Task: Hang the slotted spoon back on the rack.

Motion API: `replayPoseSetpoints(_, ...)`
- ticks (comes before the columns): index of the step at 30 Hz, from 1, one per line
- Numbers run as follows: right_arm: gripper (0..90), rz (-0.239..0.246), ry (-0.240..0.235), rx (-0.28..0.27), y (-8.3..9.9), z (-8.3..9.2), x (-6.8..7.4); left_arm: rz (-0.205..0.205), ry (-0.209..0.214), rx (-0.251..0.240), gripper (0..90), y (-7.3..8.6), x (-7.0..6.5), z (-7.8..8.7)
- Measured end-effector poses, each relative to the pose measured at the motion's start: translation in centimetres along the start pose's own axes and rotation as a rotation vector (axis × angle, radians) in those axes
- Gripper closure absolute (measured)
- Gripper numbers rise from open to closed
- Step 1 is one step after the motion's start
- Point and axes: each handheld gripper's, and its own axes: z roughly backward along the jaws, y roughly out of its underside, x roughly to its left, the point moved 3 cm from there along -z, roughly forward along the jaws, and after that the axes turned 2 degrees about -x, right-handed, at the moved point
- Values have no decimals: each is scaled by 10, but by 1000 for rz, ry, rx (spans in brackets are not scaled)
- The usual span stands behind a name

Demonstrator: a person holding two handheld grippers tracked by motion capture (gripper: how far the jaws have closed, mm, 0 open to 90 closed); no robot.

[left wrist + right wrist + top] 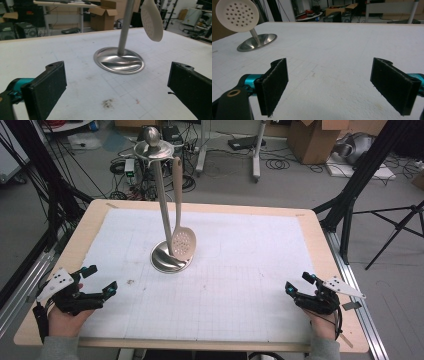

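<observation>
Since both hand-held grippers, left (pixel 104 281) and right (pixel 296 283), sit wide open and empty at the bottom corners, I'd pinch the cream perforated plastic skimmer (pixel 182 242) mid-frame by its handle, lifting straight off the shiny steel stand (pixel 162 210).

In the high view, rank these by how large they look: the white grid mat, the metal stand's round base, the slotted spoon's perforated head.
1. white grid mat, by far the largest.
2. round base of the metal stand.
3. perforated head of the slotted spoon, somewhat smaller than the base; it hangs above the base, nearer the camera, so its true size may be smaller still.
</observation>
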Motion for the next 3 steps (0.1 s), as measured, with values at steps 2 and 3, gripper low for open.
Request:
replayPoseSetpoints(2, 136, -4, 0, -2, 0, 0, 0, 18, -10, -8, 25, 1, 3, 1)
replayPoseSetpoints(3, 134, -4, 0, -3, 0, 0, 0, 18, -19, -8, 25, 1, 4, 1)
